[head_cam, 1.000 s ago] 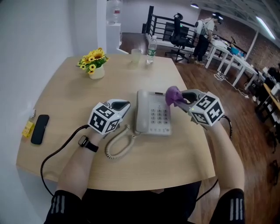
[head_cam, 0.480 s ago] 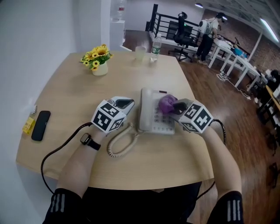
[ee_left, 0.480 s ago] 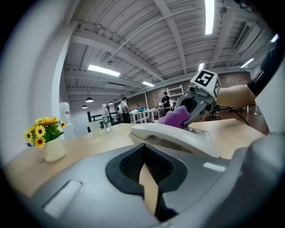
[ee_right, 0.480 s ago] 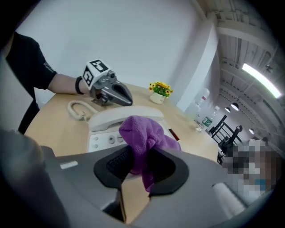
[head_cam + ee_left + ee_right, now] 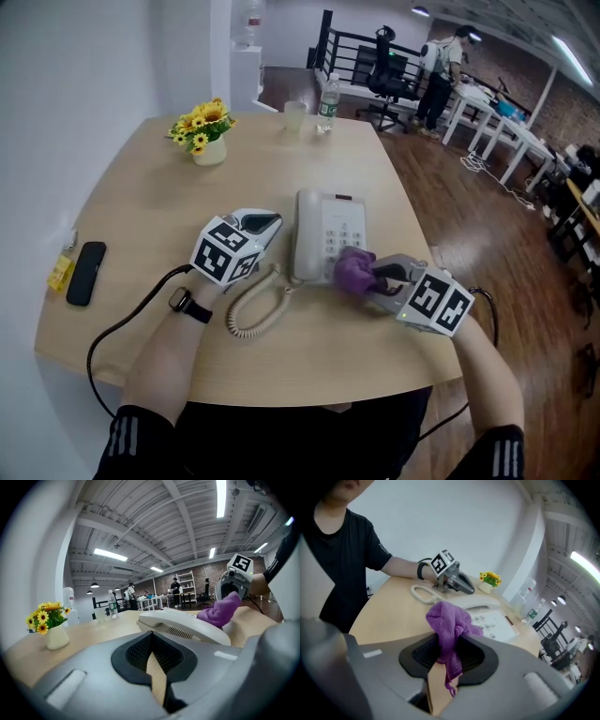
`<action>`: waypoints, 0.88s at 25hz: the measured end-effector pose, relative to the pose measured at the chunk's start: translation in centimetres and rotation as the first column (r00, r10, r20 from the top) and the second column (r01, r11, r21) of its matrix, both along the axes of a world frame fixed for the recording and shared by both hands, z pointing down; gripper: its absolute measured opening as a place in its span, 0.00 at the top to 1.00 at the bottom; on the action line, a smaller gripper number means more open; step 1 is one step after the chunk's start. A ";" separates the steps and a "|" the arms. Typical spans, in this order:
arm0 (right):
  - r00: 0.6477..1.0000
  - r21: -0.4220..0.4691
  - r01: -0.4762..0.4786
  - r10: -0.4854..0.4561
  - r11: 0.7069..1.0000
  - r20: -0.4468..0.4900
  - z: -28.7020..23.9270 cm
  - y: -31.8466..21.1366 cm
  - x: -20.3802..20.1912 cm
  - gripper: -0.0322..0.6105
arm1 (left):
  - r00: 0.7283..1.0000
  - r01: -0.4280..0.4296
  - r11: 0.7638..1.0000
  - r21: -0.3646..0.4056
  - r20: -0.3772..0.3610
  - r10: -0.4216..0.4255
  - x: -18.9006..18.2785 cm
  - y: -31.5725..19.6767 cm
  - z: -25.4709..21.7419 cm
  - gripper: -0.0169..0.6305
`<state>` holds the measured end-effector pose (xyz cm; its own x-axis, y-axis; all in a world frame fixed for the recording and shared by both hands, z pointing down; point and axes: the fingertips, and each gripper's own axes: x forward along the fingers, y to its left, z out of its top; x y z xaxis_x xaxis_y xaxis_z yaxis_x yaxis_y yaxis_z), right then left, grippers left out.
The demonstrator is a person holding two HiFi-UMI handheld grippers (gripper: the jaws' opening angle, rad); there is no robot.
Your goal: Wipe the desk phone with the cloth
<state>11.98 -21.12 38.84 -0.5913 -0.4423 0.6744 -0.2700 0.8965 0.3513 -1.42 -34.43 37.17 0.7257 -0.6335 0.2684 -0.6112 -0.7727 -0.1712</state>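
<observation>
The white desk phone [image 5: 327,246] lies mid-table, handset [image 5: 183,623] on its left side. My right gripper [image 5: 373,278] is shut on a bunched purple cloth [image 5: 353,269], which rests on the phone's near right corner by the keypad [image 5: 492,620]. In the right gripper view the cloth [image 5: 447,620] sticks up from between the jaws of the right gripper [image 5: 445,660]. My left gripper [image 5: 261,225] sits on the table just left of the handset, jaws together and empty. In its own view the left gripper [image 5: 157,667] faces the handset, with the cloth [image 5: 220,611] beyond.
The coiled cord [image 5: 253,309] loops on the table in front of the phone. A vase of yellow flowers [image 5: 206,141], a cup [image 5: 293,117] and a bottle [image 5: 326,103] stand at the far side. A black device [image 5: 84,274] lies near the left edge.
My right gripper has dragged the cloth from the phone's far right corner down over the keypad to its near right corner. The left gripper has stayed put.
</observation>
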 end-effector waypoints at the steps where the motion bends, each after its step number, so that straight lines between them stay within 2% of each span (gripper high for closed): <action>1: 0.999 0.033 -0.026 0.025 0.999 0.040 -1.4 -1.2 0.1 0.78 | 1.000 0.000 1.000 -0.001 -0.001 0.000 0.0 0.0 0.0 0.97; 4: 0.974 0.106 -0.153 0.132 0.983 0.183 -6.0 -6.6 0.4 0.77 | 1.000 0.002 1.000 -0.002 -0.002 -0.002 -0.1 -0.1 0.1 0.97; 6: 0.955 0.121 -0.221 0.190 0.968 0.228 -8.1 -10.3 0.3 0.78 | 1.000 0.001 1.000 0.002 0.004 -0.001 0.0 0.0 0.1 0.97; 9: 0.950 0.092 -0.264 0.243 0.960 0.196 -8.0 -14.4 -0.6 0.78 | 1.000 -0.003 1.000 0.005 0.008 0.003 0.1 0.1 0.1 0.97; 12: 0.956 0.040 -0.275 0.269 0.961 0.122 -4.7 -16.2 -1.5 0.77 | 1.000 -0.002 1.000 -0.002 0.004 0.002 0.1 0.1 0.2 0.97; 14: 0.961 0.022 -0.265 0.263 0.964 0.088 -2.7 -16.2 -2.1 0.77 | 1.000 -0.002 1.000 -0.005 0.001 0.002 0.1 0.0 0.2 0.97; 17: 0.969 0.012 -0.233 0.231 0.973 0.091 -1.7 -14.2 -2.7 0.78 | 1.000 -0.003 1.000 -0.003 0.000 0.003 0.1 0.0 0.1 0.97; 22: 0.991 0.010 -0.113 0.112 0.994 0.077 -0.1 -7.1 -3.1 0.78 | 1.000 -0.001 1.000 -0.005 -0.001 0.001 0.0 0.0 0.1 0.97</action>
